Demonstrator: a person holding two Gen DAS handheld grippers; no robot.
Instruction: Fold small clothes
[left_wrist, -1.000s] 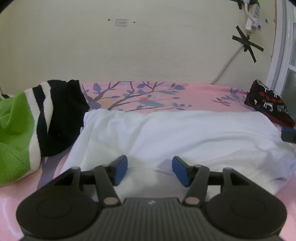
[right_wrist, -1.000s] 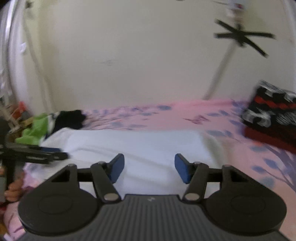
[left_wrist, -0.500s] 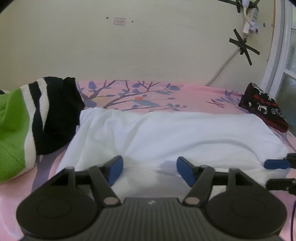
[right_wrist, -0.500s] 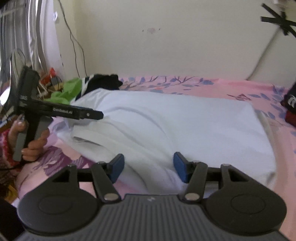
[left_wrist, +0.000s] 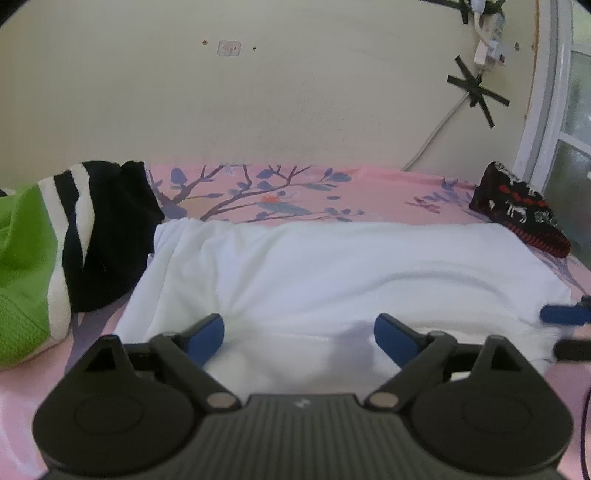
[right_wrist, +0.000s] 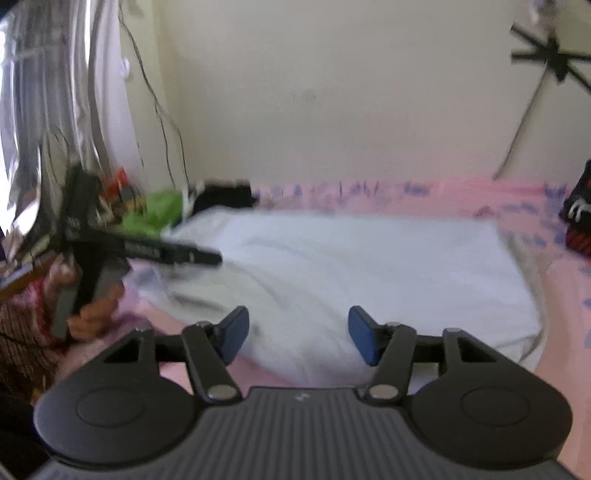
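Note:
A white garment (left_wrist: 332, 273) lies spread flat across the pink floral bedsheet (left_wrist: 280, 192); it also shows in the right wrist view (right_wrist: 369, 266). My left gripper (left_wrist: 298, 334) is open and empty, its blue pads just above the garment's near edge. My right gripper (right_wrist: 298, 334) is open and empty over the garment's near right edge. A blue fingertip (left_wrist: 561, 314) of the right gripper shows at the right edge of the left wrist view. The left gripper and the hand holding it (right_wrist: 110, 254) show at the left of the right wrist view.
A green, white and black striped garment (left_wrist: 55, 258) lies bunched at the left of the bed. A dark patterned knit item (left_wrist: 517, 214) lies at the far right by the window frame. A cream wall with a taped cable (left_wrist: 476, 92) stands behind the bed.
My left gripper has opened wider and drawn back slightly from the white garment. My right gripper has swung left and settled at the garment's near right edge, still open.

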